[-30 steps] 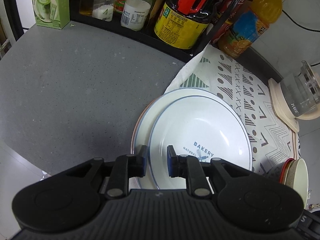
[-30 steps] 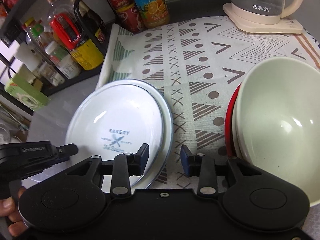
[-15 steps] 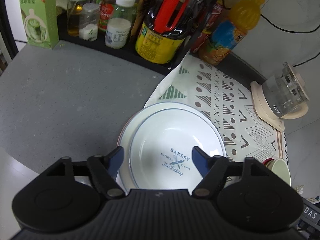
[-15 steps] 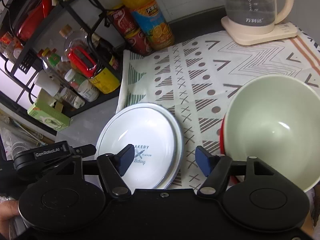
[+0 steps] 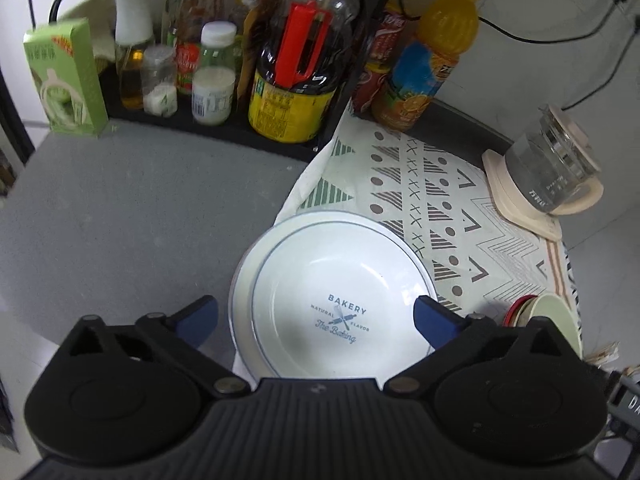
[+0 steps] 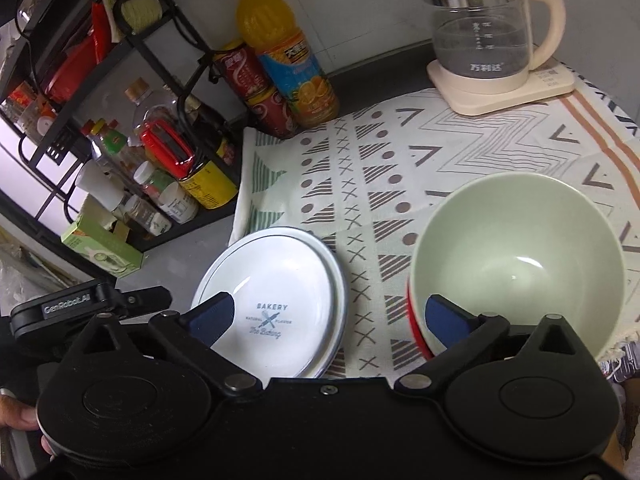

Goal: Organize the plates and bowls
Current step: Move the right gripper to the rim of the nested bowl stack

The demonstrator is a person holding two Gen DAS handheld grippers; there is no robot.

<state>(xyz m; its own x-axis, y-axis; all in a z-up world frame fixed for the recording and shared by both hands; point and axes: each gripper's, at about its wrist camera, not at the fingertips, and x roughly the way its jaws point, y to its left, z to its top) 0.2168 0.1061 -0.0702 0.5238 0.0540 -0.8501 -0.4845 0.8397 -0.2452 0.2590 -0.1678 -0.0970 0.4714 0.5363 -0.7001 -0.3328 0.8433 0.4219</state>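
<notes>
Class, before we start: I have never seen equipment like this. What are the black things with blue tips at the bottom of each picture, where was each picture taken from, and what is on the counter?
No robot here: a person holds a two-finger gripper in each hand, with a wide-angle camera on each looking along its fingers. One picture is from the left gripper, the other from the right gripper. The blue tips are the jaws. Both pairs have just been opening and now stand wide apart, holding nothing.

On the grey counter lies a patterned cloth. Partly on the cloth are two stacked white plates, the top one printed BAKERY. To their right a pale green bowl is nested in a red bowl. Behind stand a glass kettle, an orange juice bottle and a rack of bottles.
</notes>
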